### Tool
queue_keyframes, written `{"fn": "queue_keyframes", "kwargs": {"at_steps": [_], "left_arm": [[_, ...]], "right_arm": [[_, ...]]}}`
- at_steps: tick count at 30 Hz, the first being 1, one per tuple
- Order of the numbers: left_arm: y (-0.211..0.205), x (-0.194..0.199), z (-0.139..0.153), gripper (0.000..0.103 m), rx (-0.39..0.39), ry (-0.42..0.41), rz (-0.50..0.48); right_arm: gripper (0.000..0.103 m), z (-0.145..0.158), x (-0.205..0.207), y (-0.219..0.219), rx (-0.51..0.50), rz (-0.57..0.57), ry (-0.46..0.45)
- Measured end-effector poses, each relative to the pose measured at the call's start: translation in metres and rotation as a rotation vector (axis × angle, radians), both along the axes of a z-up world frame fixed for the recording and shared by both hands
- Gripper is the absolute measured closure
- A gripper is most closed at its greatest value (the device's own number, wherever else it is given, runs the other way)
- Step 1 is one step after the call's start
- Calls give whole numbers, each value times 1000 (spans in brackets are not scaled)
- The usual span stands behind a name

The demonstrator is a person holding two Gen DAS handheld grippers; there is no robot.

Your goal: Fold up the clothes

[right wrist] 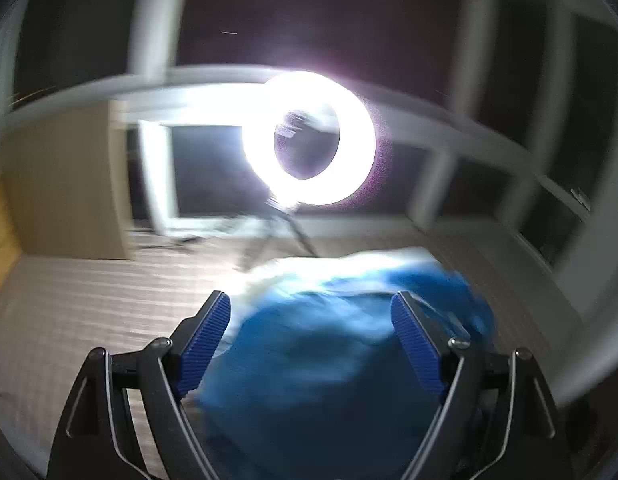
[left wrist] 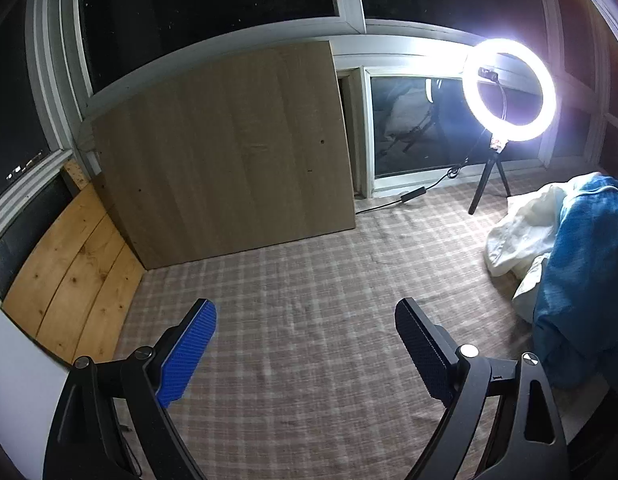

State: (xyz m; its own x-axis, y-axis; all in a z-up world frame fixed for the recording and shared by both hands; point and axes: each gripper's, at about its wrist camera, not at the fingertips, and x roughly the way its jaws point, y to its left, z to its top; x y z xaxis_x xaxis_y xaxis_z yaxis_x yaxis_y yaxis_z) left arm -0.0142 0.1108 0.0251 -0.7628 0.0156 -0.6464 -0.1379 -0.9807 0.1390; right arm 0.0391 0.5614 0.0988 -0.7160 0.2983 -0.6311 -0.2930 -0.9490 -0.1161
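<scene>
A crumpled blue garment (left wrist: 581, 280) lies in a heap at the right of the checked cloth surface (left wrist: 309, 300), with a white garment (left wrist: 521, 232) bunched behind it. My left gripper (left wrist: 305, 312) hangs open over bare checked cloth, well left of the heap, with nothing between its fingers. In the blurred right wrist view, the blue garment (right wrist: 317, 360) fills the space in front of my right gripper (right wrist: 311, 304), which is open with its blue pads (right wrist: 205, 344) on either side of the cloth. The white garment (right wrist: 301, 268) peeks out behind.
A lit ring light (left wrist: 509, 88) on a small tripod stands at the back right, its cable trailing along the window. A tall wooden board (left wrist: 229, 152) leans against the back wall, and pine planks (left wrist: 73, 280) line the left edge. Dark windows surround the surface.
</scene>
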Motion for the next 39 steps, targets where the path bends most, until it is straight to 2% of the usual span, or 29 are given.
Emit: {"fn": "queue_keyframes", "kwargs": {"at_steps": [4,8,11,16,17,18,19,21,24,29,33,36,39], "left_arm": [[-1,-4,-8,12,16,-32,-8],[5,-10,-18,12,-3,-64,-23],[6,-17,-25,12,10,-98,-19],[0,-24,-38,12,26,-146,31],[-1,-24,-40,12,23,-151,45],[-3,-24,-42,12,19,-154,57],[-5,-24,-43,12,14,-156,68],[-8,-24,-44,12,1,-154,85],[-14,-25,-46,12,-5,-153,102],[-24,-30,-51,12,-4,-163,112],[-37,-33,-49,12,18,-165,115],[-53,-29,-37,12,31,-127,129],[-77,-20,-22,12,44,-84,162]], "right_arm": [[21,-50,10,68,-57,-186,-56],[21,-93,16,132,-101,-351,-97],[21,-100,-1,167,-90,-386,-92],[22,-140,-43,203,-143,-350,-210],[26,-146,-47,205,-153,-335,-208],[55,-151,-50,208,-163,-321,-206],[84,-148,-49,208,-174,-304,-191],[97,-136,-43,206,-197,-267,-148],[99,-112,-31,200,-222,-215,-73],[100,-35,5,153,-239,-115,119],[100,28,14,88,-186,24,259],[100,65,5,23,-141,179,287],[100,81,-5,-59,-97,323,296]]}}
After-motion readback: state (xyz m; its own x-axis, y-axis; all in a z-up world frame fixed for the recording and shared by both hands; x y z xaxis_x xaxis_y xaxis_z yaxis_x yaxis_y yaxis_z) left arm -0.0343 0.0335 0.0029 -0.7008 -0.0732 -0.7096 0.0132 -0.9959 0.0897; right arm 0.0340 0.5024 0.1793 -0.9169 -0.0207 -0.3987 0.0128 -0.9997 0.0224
